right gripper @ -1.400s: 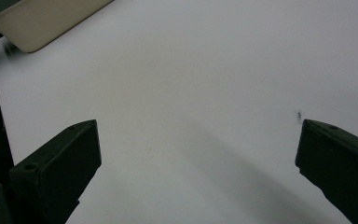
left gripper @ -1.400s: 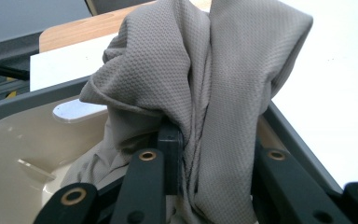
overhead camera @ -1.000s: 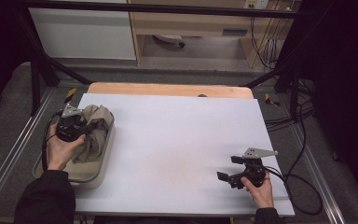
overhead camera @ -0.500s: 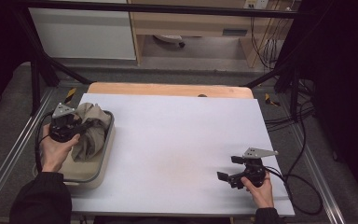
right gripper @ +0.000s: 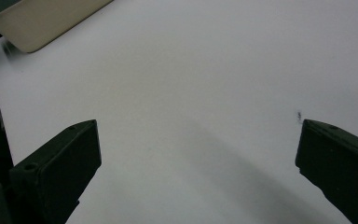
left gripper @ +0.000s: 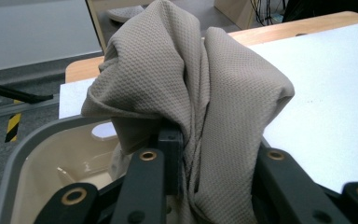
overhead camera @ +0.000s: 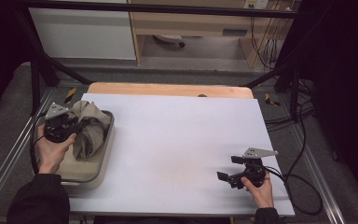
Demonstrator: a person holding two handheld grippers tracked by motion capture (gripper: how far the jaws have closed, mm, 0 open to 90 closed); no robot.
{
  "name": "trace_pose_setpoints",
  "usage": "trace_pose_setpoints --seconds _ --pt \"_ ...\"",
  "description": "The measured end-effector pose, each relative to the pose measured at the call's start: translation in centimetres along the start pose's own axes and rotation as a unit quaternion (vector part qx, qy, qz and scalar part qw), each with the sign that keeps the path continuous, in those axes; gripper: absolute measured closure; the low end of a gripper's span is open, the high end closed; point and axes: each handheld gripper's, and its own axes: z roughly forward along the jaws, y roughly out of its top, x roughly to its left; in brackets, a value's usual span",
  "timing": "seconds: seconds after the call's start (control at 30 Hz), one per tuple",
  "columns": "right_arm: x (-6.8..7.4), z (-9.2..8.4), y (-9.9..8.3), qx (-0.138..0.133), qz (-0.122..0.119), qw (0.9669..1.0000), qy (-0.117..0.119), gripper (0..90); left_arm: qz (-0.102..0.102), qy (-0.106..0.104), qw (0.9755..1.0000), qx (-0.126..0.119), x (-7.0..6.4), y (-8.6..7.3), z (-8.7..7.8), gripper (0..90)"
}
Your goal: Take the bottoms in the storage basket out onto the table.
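Beige cloth (left gripper: 186,93) hangs bunched over a cream tub (overhead camera: 95,165) at the table's left edge, pinched tight in the left gripper (overhead camera: 72,127). Lifting looks begun; placing remains. Right gripper (overhead camera: 230,169) rests wide apart, holding nothing.

bunched beige cloth (left gripper: 186,88) over tub (left gripper: 37,140)

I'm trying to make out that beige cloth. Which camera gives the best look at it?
The left gripper view: the cloth hangs close up, bunched, its weave plain, pinched in the left tool above the tub. The high view shows the cloth small, a crumpled heap over the tub. The right gripper view catches just a corner of the tub.
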Motion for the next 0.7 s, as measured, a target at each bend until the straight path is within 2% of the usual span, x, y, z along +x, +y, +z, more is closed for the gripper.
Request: trace_pose_setpoints --seconds 0.47,0.7 --pt "0.0 0.0 0.0 0.000 0.000 1.0000 0.000 0.6 -0.017 0.003 0.9992 -0.036 0.3 0.2 -1.4 71.7" --pt "0.0 0.0 0.0 0.000 0.000 1.0000 0.000 0.5 -0.019 0.004 0.9984 -0.054 0.2 0.4 -2.1 71.7"
